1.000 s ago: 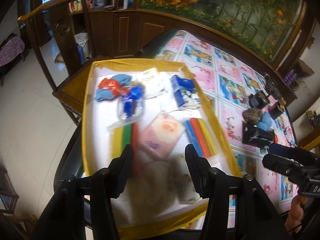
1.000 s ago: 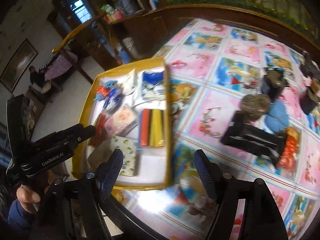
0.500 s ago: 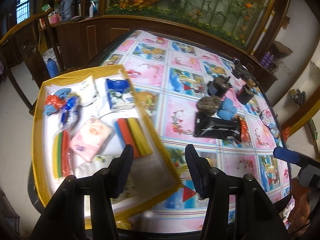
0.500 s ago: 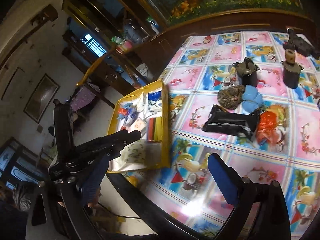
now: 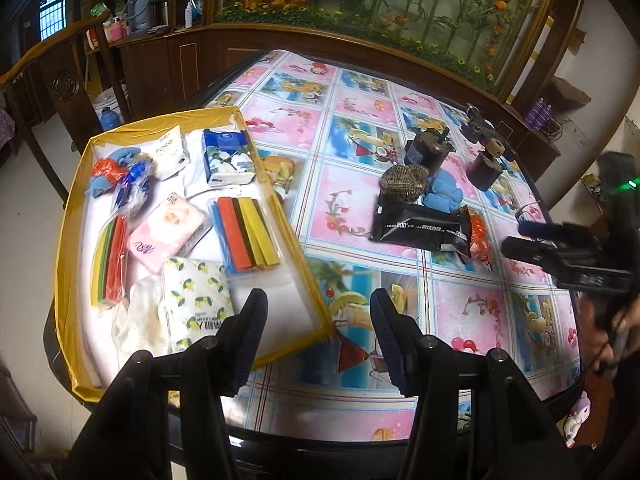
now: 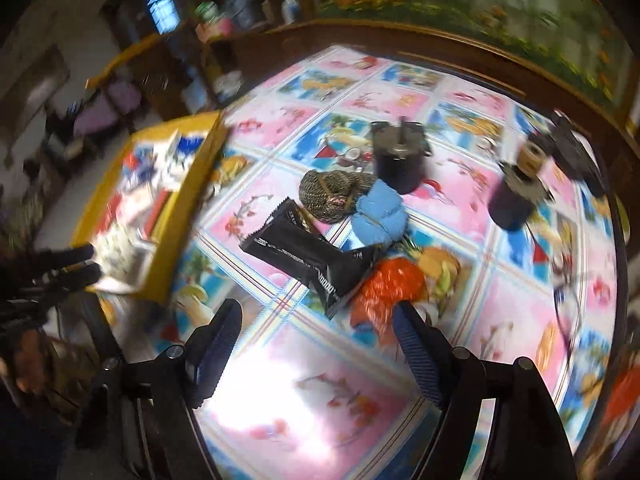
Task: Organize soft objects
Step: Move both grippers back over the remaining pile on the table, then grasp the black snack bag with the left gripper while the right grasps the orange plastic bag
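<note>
A yellow-rimmed tray (image 5: 288, 216) on the left of the table holds tissue packs, coloured strips and cloths. On the table lie a black packet (image 5: 416, 226), a blue cloth (image 5: 442, 192), a brown mesh scrubber (image 5: 402, 180) and an orange mesh ball (image 5: 476, 234). They also show in the right wrist view: the packet (image 6: 308, 252), the blue cloth (image 6: 380, 216), the scrubber (image 6: 332, 196), the orange ball (image 6: 388, 288). My left gripper (image 5: 318, 320) is open and empty over the tray's near right corner. My right gripper (image 6: 316, 340) is open and empty, just short of the packet.
Two dark cylindrical objects (image 5: 426, 150) (image 5: 486, 166) stand behind the soft things, with a black gadget (image 5: 480, 128) further back. The table carries a pink and blue picture cloth (image 5: 360, 108). Wooden cabinets and a planter wall surround it.
Both grippers swung right, from over the tray toward the table's middle. The right gripper has come down closer to the black packet and orange ball. Both stayed open.
</note>
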